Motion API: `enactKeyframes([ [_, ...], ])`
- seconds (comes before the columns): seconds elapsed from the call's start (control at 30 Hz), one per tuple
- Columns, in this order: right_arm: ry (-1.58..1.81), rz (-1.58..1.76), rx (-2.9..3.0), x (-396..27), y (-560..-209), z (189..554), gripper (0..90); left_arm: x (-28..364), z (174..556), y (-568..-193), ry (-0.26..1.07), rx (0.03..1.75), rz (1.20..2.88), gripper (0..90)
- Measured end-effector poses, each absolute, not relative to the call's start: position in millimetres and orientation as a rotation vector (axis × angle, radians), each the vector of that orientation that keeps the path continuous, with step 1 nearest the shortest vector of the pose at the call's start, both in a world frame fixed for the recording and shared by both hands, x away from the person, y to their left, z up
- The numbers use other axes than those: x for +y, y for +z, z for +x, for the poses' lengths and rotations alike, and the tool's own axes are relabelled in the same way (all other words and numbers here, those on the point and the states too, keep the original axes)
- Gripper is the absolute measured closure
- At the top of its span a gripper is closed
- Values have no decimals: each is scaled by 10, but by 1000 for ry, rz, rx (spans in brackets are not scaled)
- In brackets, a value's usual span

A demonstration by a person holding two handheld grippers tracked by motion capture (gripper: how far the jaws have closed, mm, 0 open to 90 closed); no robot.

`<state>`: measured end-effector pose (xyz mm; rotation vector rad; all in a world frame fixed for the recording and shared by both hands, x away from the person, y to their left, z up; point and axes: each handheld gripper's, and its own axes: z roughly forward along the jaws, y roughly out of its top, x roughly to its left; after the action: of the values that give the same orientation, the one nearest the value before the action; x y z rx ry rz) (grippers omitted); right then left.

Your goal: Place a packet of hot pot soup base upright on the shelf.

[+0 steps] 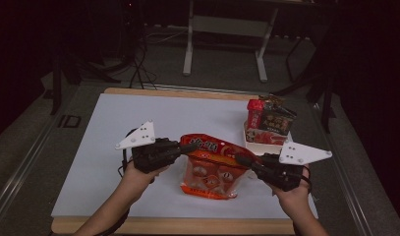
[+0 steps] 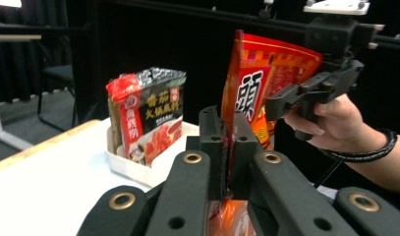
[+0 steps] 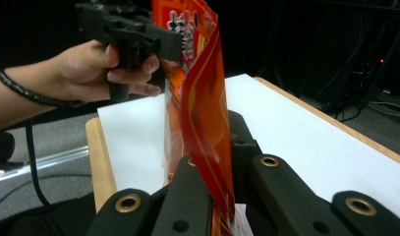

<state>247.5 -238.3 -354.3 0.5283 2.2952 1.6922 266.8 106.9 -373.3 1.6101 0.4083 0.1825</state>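
Note:
An orange-red snack bag (image 1: pixel 210 169) hangs over the front middle of the white table cover, held up by its top edge. My left gripper (image 1: pixel 191 147) is shut on the bag's top left corner; in the left gripper view its jaws (image 2: pixel 229 147) pinch the thin edge of the bag (image 2: pixel 266 73). My right gripper (image 1: pixel 241 159) is shut on the top right corner; in the right gripper view the bag (image 3: pixel 200 83) rises from between its jaws (image 3: pixel 214 164). Each gripper view shows the other gripper clamped on the bag's far corner, the right gripper (image 2: pixel 281 101) and the left gripper (image 3: pixel 173 42).
A white tray (image 1: pixel 266 145) at the right holds upright sauce packets (image 1: pixel 269 120), close behind my right hand; the left gripper view shows the tray (image 2: pixel 133 167) too. The white cover (image 1: pixel 138 118) lies on a wooden table. A metal table frame (image 1: pixel 222 29) stands on the floor beyond.

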Motion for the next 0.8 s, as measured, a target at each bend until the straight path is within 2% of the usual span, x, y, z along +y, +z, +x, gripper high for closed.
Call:
enactKeyframes([
  [0.17, 1684, 516, 2282, -2394, -3441, 2500, 900, 1075, 2662, -3708, 192, 404, 1595, 807],
  [0.3, 1668, 504, 2281, -2392, -3374, 2511, 900, 1093, 2639, -3692, 247, 418, 1573, 735],
  [0.43, 1678, 500, 2267, -2413, -3318, 2520, 900, 1090, 2609, -3682, 306, 462, 1596, 439],
  [0.6, 1697, 488, 2241, -2489, -3202, 2559, 900, 1141, 2599, -3738, 319, 514, 1605, 168],
  [0.67, 1700, 489, 2237, -2528, -3148, 2585, 900, 1169, 2595, -3774, 319, 533, 1601, 137],
  [0.77, 1710, 490, 2223, -2594, -3069, 2624, 900, 1206, 2578, -3850, 314, 550, 1602, 26],
  [0.8, 1716, 488, 2224, -2624, -3034, 2640, 900, 1217, 2567, -3870, 312, 558, 1595, 22],
])
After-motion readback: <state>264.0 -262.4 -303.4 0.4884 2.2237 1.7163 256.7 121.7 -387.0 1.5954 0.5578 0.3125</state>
